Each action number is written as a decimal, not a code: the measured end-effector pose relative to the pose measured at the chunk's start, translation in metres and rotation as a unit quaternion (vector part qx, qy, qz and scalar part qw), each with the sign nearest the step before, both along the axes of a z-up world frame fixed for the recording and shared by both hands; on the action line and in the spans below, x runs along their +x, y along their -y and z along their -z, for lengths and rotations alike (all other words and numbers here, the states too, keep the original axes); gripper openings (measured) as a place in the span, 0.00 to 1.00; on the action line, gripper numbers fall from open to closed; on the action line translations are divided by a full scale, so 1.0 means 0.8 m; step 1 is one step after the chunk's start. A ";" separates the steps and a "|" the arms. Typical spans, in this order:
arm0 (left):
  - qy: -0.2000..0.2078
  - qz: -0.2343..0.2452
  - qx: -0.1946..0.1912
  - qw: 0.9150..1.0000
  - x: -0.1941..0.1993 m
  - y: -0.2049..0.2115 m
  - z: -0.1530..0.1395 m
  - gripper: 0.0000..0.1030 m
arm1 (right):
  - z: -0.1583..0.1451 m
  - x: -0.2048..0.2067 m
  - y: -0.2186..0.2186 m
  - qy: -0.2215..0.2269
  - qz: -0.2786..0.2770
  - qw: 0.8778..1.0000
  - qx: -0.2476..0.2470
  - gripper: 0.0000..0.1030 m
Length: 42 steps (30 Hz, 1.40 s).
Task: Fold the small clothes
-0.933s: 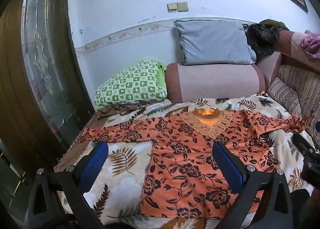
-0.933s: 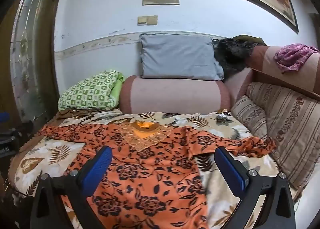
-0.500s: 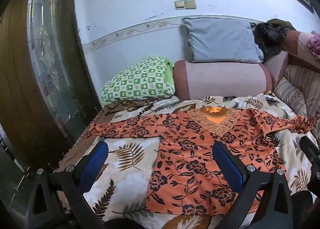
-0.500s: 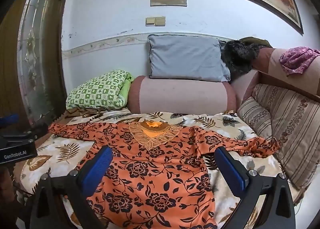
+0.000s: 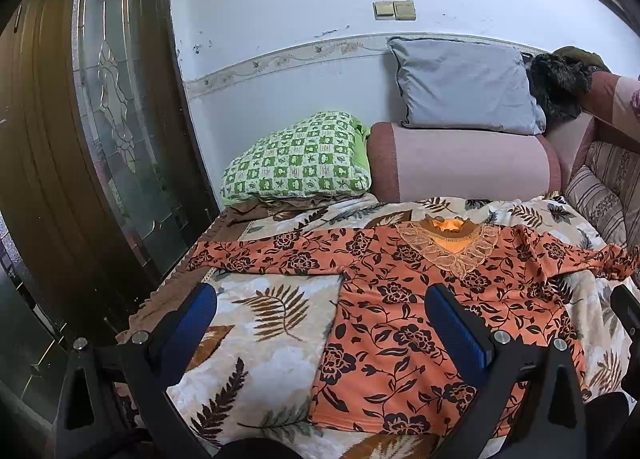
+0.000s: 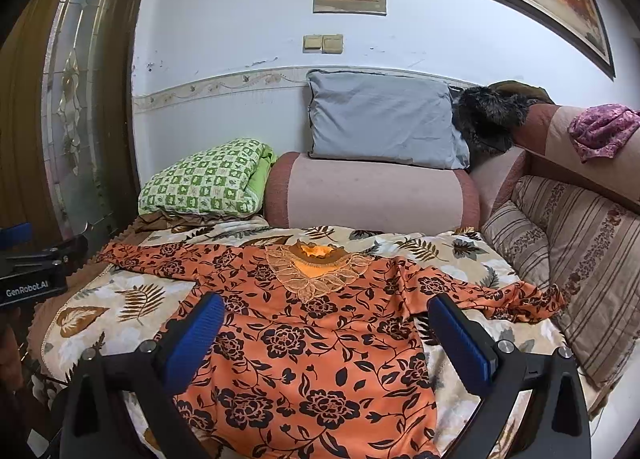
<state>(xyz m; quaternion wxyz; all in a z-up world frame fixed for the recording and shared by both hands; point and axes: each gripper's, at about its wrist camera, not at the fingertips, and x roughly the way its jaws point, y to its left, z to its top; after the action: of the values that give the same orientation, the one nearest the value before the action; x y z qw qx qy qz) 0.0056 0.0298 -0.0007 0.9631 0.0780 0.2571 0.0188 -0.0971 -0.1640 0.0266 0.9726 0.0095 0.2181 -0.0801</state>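
Left gripper [image 5: 320, 315] and right gripper [image 6: 326, 319] both hover with blue fingers [image 6: 460, 335] spread wide, holding nothing; beyond them at 12 o'clock, an orange floral blouse [image 6: 304, 339] lies flat, sleeves outspread, on a leaf-print blanket [image 5: 260, 339]; farther back, a green checked pillow [image 5: 300, 159] at 11 o'clock.

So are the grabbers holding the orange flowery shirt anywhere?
No. Both the left hand-held gripper and the right hand-held gripper are open and empty above the orange shirt, which lies flat on the bedspread.
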 end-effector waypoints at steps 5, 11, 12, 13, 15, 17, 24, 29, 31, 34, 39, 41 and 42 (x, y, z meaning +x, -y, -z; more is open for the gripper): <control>0.000 -0.002 0.000 1.000 0.001 -0.001 0.005 1.00 | 0.000 0.001 -0.004 -0.002 0.000 1.000 0.000 1.00; -0.001 -0.008 0.004 1.000 0.001 -0.007 0.008 1.00 | 0.005 0.005 -0.008 -0.008 -0.002 1.000 -0.001 1.00; -0.003 -0.008 0.004 1.000 0.001 -0.007 0.008 1.00 | 0.006 0.007 -0.009 -0.010 0.000 1.000 -0.002 1.00; -0.004 -0.008 0.003 1.000 0.001 -0.006 0.008 1.00 | 0.006 0.011 -0.009 -0.016 0.003 1.000 -0.002 1.00; -0.003 -0.003 0.003 1.000 0.000 -0.003 0.005 1.00 | 0.005 0.020 -0.011 -0.031 0.003 1.000 0.000 1.00; 0.001 0.004 0.004 1.000 -0.003 0.001 0.002 1.00 | 0.004 0.029 -0.015 -0.041 0.009 0.999 -0.007 1.00; 0.006 0.021 0.012 1.000 -0.009 0.018 -0.005 1.00 | -0.009 0.033 -0.019 -0.044 0.025 0.998 -0.022 1.00; 0.001 0.025 0.015 1.000 -0.011 0.025 -0.001 1.00 | -0.010 0.032 -0.009 -0.048 0.037 0.998 -0.020 1.00; -0.003 0.028 0.017 0.999 -0.010 0.027 0.002 1.00 | -0.009 0.031 -0.005 -0.049 0.041 0.998 -0.018 1.00; -0.005 0.030 0.019 0.999 -0.011 0.031 0.004 1.00 | -0.008 0.031 -0.001 -0.049 0.044 0.998 -0.015 1.00; -0.006 0.032 0.021 0.999 -0.011 0.033 0.005 1.00 | -0.006 0.030 0.002 -0.049 0.046 0.998 -0.011 1.00; -0.008 0.033 0.021 0.999 -0.011 0.034 0.005 1.00 | -0.007 0.030 0.002 -0.048 0.045 0.998 -0.013 1.00; -0.009 0.032 0.021 0.999 -0.010 0.034 0.006 1.00 | -0.006 0.030 0.003 -0.049 0.046 0.998 -0.013 1.00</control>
<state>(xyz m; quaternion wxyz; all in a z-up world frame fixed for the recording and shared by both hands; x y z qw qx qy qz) -0.0027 0.0027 -0.0056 0.9589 0.1068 0.2626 -0.0075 -0.0730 -0.1661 0.0317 0.9562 0.0025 0.2634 -0.1278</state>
